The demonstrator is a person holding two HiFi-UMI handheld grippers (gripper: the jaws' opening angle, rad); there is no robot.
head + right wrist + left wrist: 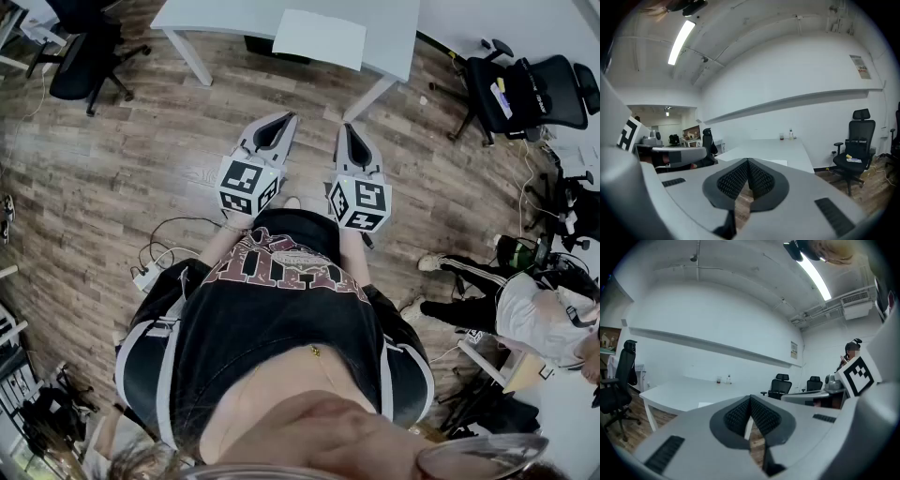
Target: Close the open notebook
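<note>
A flat white notebook (319, 39) lies near the front edge of the white table (225, 19); I cannot tell whether it is open. The left gripper view shows the notebook (706, 404) as a pale sheet, and in the right gripper view the notebook (776, 162) sits just past the jaws. My left gripper (284, 119) and right gripper (349, 128) are held side by side in front of the body, above the wood floor and short of the table. Both are shut with nothing between the pads (740, 414), which meet at the tips (748, 160).
Black office chairs stand at the left (84, 52) and right (525, 89) of the table. Cables and a power strip (145, 274) lie on the floor at the left. A person (525, 314) sits at the right. A cup and bottle (785, 136) stand on the table's far end.
</note>
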